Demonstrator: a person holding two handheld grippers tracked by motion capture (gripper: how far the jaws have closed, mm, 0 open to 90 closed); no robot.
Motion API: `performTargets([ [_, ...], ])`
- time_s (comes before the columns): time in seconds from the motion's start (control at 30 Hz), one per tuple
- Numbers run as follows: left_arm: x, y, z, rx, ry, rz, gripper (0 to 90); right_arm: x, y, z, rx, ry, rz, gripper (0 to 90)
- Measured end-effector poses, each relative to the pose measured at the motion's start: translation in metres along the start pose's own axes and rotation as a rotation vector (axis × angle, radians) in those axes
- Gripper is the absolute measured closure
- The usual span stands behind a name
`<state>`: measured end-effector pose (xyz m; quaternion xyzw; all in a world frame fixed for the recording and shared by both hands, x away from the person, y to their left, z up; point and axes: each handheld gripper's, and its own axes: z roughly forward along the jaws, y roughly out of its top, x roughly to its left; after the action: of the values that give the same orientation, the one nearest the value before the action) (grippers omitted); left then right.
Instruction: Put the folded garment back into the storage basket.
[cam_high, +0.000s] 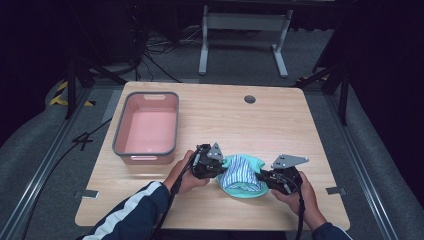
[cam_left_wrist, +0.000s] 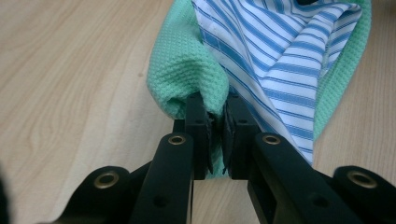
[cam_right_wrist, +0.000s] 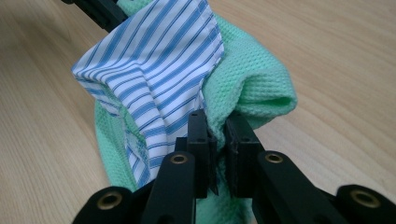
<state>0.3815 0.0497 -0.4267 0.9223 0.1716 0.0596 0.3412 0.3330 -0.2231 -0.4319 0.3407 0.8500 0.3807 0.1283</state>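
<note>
at the far left of the wooden bench (cam_high: 280, 125) stands a pink tub (cam_high: 147, 127) with a grey rim, open side up, well apart from the cloth bundle. to its right, near the front edge, the person's left hand (cam_high: 182, 177) comes out of a dark sleeve with white stripes (cam_high: 127, 212) and holds the left tongs (cam_high: 216, 170), which carry a grey three-cornered plate on top. in the left gripper view the left tongs (cam_left_wrist: 215, 122) are nearly closed, their jaws pinching a fold of the green waffle cloth (cam_left_wrist: 187, 65) at its edge, with the blue-and-white striped cloth (cam_left_wrist: 285, 60) lying just to the right of the pinch and touching the right jaw.

between the two tools, the green waffle cloth (cam_high: 247, 191) lies bunched on the bench with the striped cloth (cam_high: 240, 172) gathered on top of it and inside its folds.

on the right side of the bundle the right tongs (cam_high: 260, 176) are held by the right hand (cam_high: 300, 195). in the right gripper view the right tongs (cam_right_wrist: 216, 133) are likewise almost closed, gripping the green waffle cloth (cam_right_wrist: 254, 88) where it meets the striped cloth (cam_right_wrist: 154, 70); whether the striped layer is also caught between the jaws i cannot tell. the green fold bulges out to the right of the jaws, and the striped cloth rises in a peak to their left.
</note>
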Motion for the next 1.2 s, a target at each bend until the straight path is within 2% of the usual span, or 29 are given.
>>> performTargets([
  [0.2, 0.009, 0.004, -0.017, -0.005, 0.021, 0.000, 82.4, 0.001, 0.027, -0.002, -0.031, 0.003, -0.014, 81.7],
  [0.37, 0.016, 0.007, -0.036, -0.010, 0.059, 0.001, 82.4, 0.004, 0.051, 0.000, -0.042, 0.007, -0.044, 81.7],
  [0.6, 0.031, 0.006, -0.075, -0.032, 0.124, -0.016, 82.4, 0.011, 0.089, 0.002, -0.076, 0.019, -0.083, 81.7],
  [0.83, 0.046, -0.005, -0.114, -0.062, 0.199, -0.039, 82.4, 0.026, 0.130, 0.015, -0.106, 0.043, -0.127, 81.7],
  [0.9, 0.049, -0.008, -0.120, -0.062, 0.212, -0.047, 82.4, 0.027, 0.133, 0.017, -0.106, 0.047, -0.128, 81.7],
  [0.93, 0.052, -0.012, -0.127, -0.071, 0.221, -0.064, 82.4, 0.030, 0.139, 0.020, -0.105, 0.052, -0.137, 81.7],
  [1.17, 0.066, -0.030, -0.159, -0.095, 0.290, -0.107, 82.5, 0.045, 0.172, 0.043, -0.113, 0.083, -0.161, 81.6],
  [1.2, 0.066, -0.030, -0.159, -0.095, 0.290, -0.107, 82.5, 0.047, 0.177, 0.047, -0.115, 0.090, -0.164, 81.6],
])
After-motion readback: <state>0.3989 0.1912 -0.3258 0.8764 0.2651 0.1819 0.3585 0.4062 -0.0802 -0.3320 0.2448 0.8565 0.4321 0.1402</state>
